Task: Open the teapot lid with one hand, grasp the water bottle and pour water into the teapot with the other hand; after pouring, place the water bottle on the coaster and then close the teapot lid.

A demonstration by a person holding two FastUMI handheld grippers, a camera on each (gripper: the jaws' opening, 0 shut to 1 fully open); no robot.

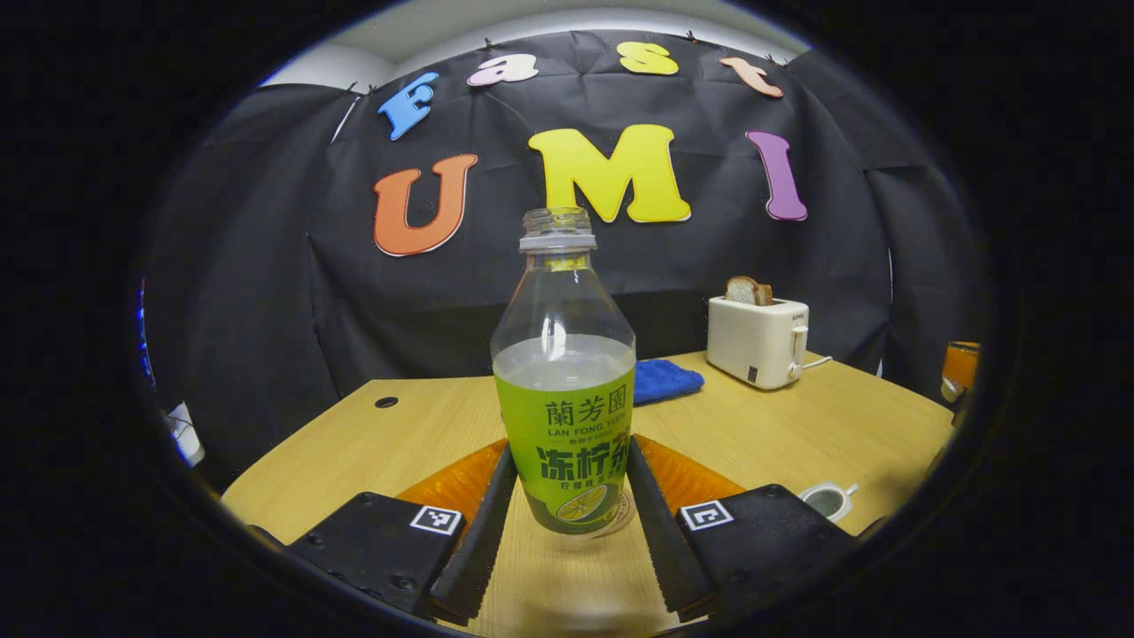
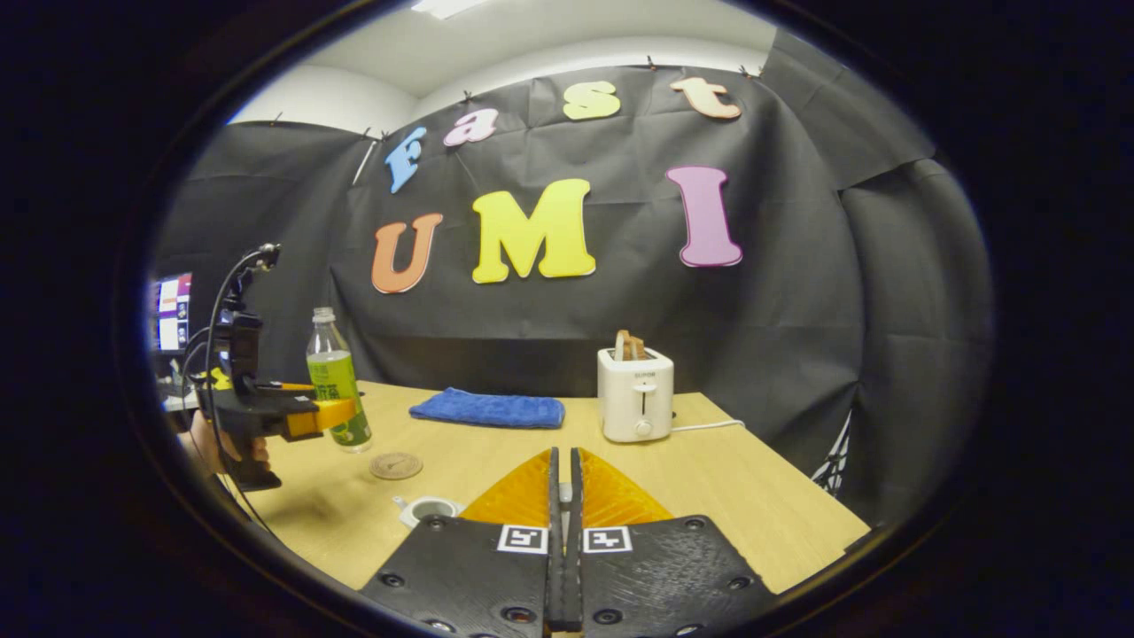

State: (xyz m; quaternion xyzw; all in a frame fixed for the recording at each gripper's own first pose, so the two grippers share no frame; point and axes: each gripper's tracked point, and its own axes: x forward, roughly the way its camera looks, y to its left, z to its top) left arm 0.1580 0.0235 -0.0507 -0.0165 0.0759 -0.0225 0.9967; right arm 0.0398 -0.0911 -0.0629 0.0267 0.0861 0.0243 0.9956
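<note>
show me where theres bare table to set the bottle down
Bare wood lies between the blue cloth and the toaster, and right of the toaster toward the table edge. The near left is crowded: the water bottle, the coaster and the open teapot sit close together there, with the left tool.

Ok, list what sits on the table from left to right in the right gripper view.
Bottle → coaster → teapot → blue cloth → toaster.
</note>
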